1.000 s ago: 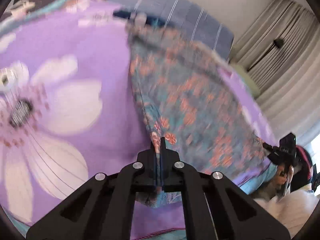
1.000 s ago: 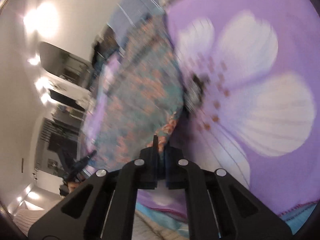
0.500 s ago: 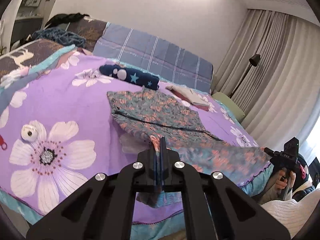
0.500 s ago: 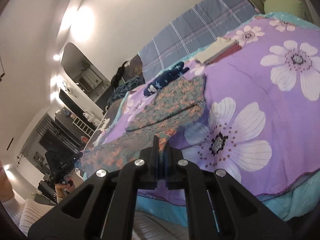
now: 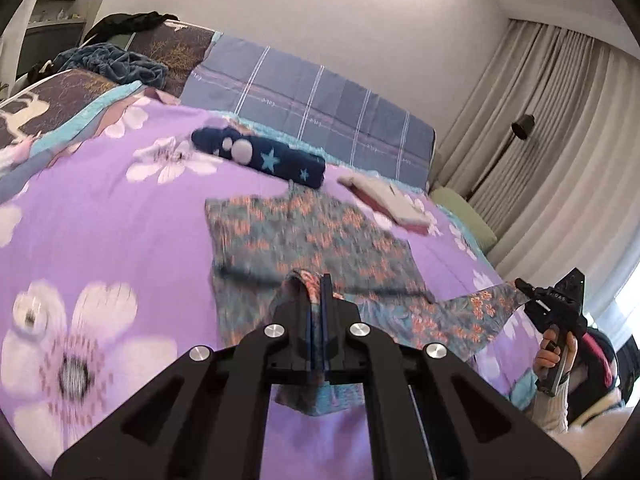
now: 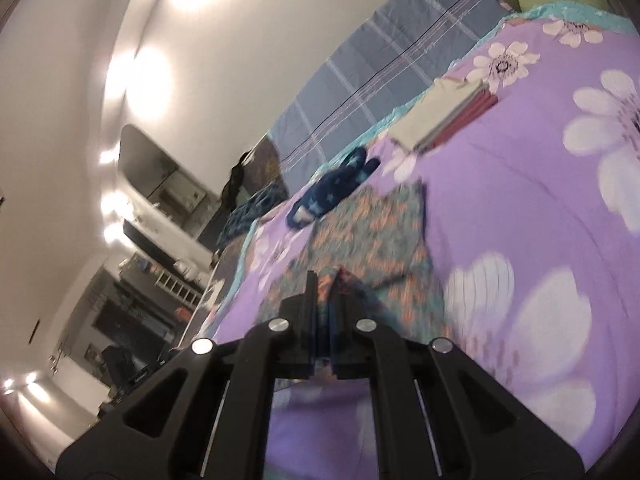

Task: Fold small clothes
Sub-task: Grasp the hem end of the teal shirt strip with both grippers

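A teal garment with an orange flower print (image 5: 320,240) lies partly on the purple flowered bedspread (image 5: 100,208), its near edge lifted off the bed. My left gripper (image 5: 318,284) is shut on one near corner of it. At the far right of the left wrist view the right gripper (image 5: 524,286), held by a hand, pinches the other corner, and the cloth stretches between the two. In the right wrist view my right gripper (image 6: 324,280) is shut on the same garment (image 6: 372,232), whose far part rests on the bedspread (image 6: 520,184).
A navy star-print item (image 5: 260,156) (image 6: 336,188) lies behind the garment. A stack of folded cream and red clothes (image 5: 392,200) (image 6: 440,116) sits further back. Blue checked pillows (image 5: 312,100) line the headboard; curtains (image 5: 552,140) and a floor lamp (image 5: 522,126) stand right.
Both grippers have risen, lifting the garment's near corners off the bed. The views have swung up from the bedspread to take in the whole bed and room.
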Demonstrator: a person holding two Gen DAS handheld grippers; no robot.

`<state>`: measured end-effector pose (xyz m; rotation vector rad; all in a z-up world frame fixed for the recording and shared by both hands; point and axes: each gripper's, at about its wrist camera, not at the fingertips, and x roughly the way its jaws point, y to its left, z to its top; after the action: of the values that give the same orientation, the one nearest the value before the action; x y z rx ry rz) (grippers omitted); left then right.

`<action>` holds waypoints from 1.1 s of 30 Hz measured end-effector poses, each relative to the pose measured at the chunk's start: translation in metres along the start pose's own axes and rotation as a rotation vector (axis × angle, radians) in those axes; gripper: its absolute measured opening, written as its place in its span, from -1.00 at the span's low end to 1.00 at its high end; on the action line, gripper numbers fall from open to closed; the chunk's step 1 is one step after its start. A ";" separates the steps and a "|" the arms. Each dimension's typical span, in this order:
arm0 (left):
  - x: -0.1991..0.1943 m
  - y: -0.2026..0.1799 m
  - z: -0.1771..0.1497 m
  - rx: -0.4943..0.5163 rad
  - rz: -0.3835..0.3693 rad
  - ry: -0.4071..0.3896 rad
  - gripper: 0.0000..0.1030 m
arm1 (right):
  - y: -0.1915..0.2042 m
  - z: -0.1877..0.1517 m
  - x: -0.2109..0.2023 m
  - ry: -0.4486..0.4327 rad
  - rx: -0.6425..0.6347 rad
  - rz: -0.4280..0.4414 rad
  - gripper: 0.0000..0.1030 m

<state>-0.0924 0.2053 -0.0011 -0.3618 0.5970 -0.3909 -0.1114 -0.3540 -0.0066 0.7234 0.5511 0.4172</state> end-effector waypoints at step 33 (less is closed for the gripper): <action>0.254 0.119 0.097 -0.038 0.331 0.183 0.18 | -0.127 0.114 0.300 0.385 0.053 -0.203 -0.18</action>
<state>0.1884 0.2145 -0.0969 -0.2584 0.8294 -0.0948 0.2127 -0.3377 -0.1244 0.6323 0.9925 0.3546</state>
